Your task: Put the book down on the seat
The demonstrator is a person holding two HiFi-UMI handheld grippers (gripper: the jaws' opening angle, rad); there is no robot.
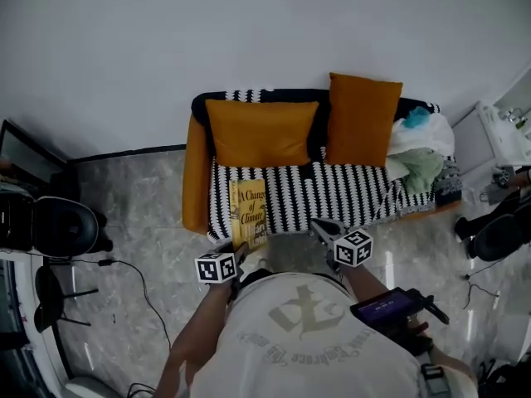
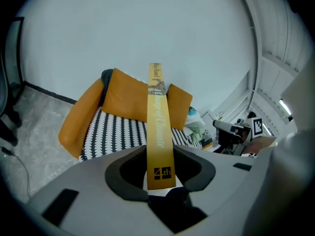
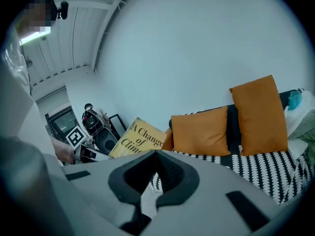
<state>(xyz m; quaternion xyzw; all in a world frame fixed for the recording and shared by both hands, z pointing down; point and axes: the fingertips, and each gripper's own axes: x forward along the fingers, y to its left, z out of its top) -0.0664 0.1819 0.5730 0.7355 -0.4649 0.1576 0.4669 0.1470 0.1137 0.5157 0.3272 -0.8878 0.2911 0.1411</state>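
A yellow book (image 1: 249, 211) titled "A Change of Climate" hangs over the front left part of the striped sofa seat (image 1: 332, 193). My left gripper (image 1: 241, 252) is shut on its lower end. In the left gripper view the book (image 2: 158, 117) stands spine-up between the jaws of the left gripper (image 2: 161, 157), pointing at the sofa. My right gripper (image 1: 322, 226) hovers at the seat's front edge, shut and empty. In the right gripper view the right gripper (image 3: 155, 154) has its jaws meeting, and the book (image 3: 140, 137) shows to their left.
Two orange cushions (image 1: 261, 131) (image 1: 362, 118) lean on the sofa back, and an orange armrest (image 1: 196, 177) closes the left end. A heap of clothes (image 1: 419, 152) fills the right end. A black chair (image 1: 62, 226) and cables (image 1: 124, 265) are on the floor to the left.
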